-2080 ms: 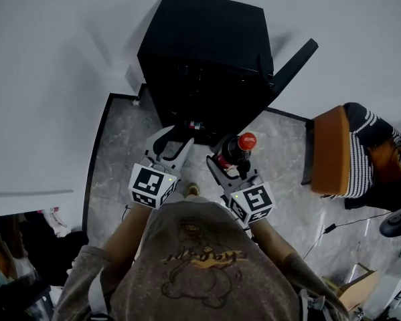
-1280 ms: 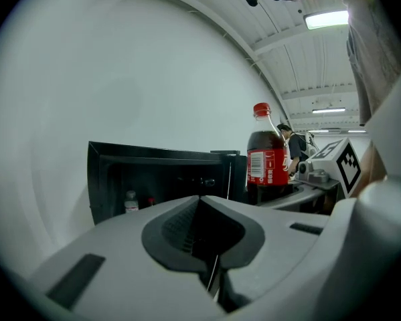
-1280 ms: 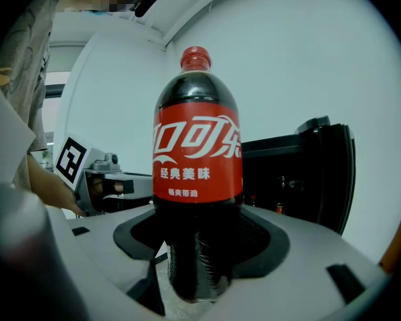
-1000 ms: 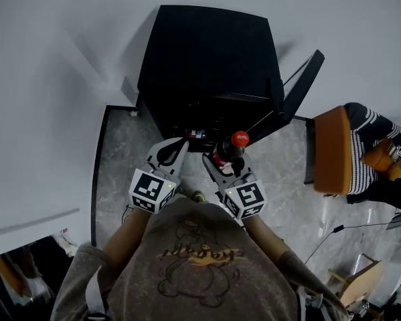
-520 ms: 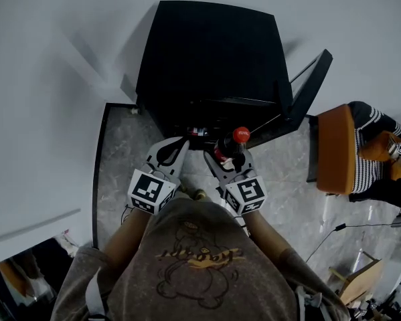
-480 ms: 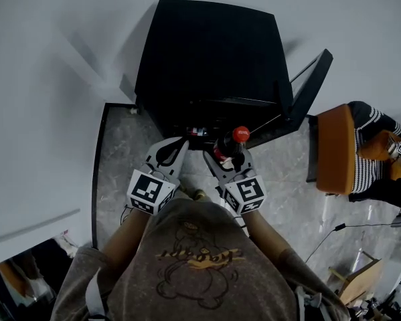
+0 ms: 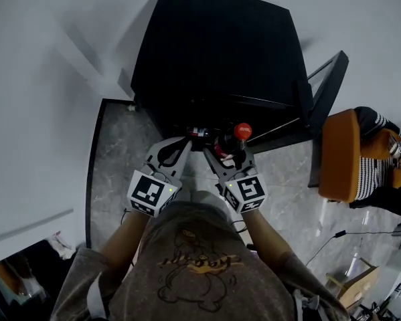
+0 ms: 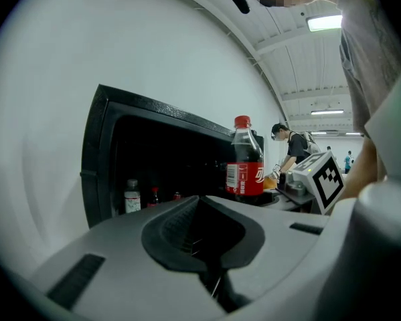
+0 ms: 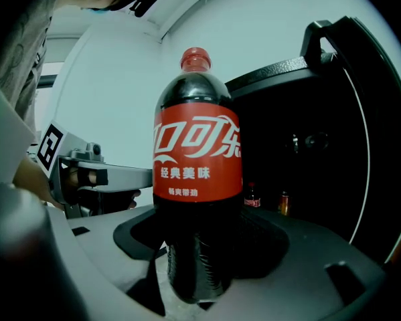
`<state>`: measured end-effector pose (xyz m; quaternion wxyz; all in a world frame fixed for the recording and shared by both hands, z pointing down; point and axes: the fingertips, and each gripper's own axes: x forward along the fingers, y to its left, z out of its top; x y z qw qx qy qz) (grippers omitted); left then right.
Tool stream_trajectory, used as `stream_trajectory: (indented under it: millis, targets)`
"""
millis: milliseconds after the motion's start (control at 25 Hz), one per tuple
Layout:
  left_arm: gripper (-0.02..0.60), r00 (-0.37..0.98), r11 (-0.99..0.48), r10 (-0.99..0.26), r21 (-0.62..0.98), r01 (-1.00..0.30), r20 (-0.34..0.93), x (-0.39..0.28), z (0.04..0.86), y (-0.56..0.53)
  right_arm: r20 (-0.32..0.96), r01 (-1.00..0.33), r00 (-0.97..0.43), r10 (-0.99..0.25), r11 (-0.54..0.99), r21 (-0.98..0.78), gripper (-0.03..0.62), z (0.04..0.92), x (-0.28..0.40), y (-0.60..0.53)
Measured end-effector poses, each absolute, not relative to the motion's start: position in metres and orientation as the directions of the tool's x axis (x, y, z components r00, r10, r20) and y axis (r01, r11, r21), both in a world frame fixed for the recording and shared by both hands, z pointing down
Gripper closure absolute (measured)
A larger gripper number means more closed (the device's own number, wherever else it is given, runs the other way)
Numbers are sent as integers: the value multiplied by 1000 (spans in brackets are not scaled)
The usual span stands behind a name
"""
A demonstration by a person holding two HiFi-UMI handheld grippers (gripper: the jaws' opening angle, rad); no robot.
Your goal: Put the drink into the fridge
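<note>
Right gripper [image 9: 200,273] clamped on upright cola bottle [image 9: 197,179] before open fridge [image 7: 213,59]; left gripper [image 8: 207,246] alongside, jaws together, empty.

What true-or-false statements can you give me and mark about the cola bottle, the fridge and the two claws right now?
1. The right claw is shut on the cola bottle. True.
2. The fridge door is closed. False: it stands swung open at the right side of the fridge.
3. The left claw holds a second bottle. False: its jaws are together with nothing between them.
4. Small bottles already stand inside the fridge. True.
5. The cola bottle's cap is blue. False: it is red.
</note>
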<state>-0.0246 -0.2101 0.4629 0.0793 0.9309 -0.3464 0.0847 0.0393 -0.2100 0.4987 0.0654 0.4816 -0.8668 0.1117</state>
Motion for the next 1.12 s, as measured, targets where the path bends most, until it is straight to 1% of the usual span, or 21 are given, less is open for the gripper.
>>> stream_trajectory:
  millis: [360, 1120]
  targets:
    - [575, 753, -755, -624, 87, -650, 208, -27, 499, -215, 233, -859, -511, -827, 490, -145, 313, 540, 37, -222]
    - [575, 795, -792, -572, 114, -600, 204, -8, 520, -211, 235, -893, -449, -862, 439, -97, 313, 567, 53, -305]
